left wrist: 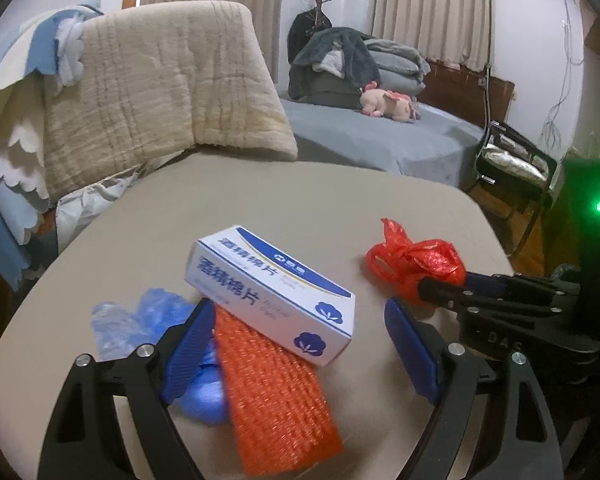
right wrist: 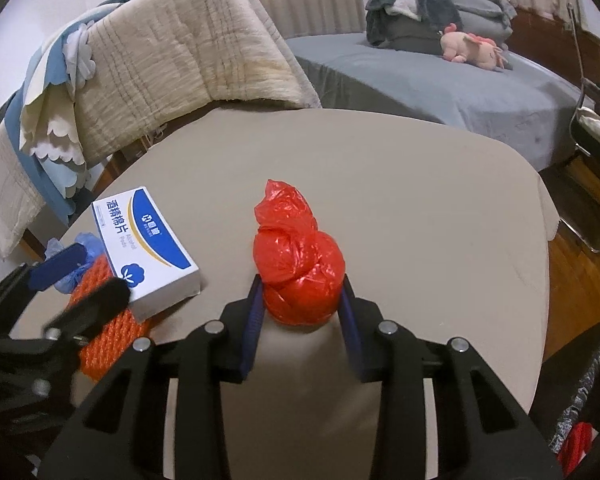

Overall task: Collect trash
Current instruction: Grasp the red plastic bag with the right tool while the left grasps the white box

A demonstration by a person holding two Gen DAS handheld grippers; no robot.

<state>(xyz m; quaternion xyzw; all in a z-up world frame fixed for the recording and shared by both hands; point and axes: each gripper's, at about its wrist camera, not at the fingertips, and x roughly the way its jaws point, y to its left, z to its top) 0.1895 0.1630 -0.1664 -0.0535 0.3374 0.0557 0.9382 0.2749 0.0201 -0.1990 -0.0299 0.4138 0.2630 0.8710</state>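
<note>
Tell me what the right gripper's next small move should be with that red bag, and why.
Probably lift it straight up. The right gripper has its blue pads pressed against both sides of the knotted red plastic bag, which sits on the table apart from the alcohol pad box, so nothing blocks a clean lift.
</note>
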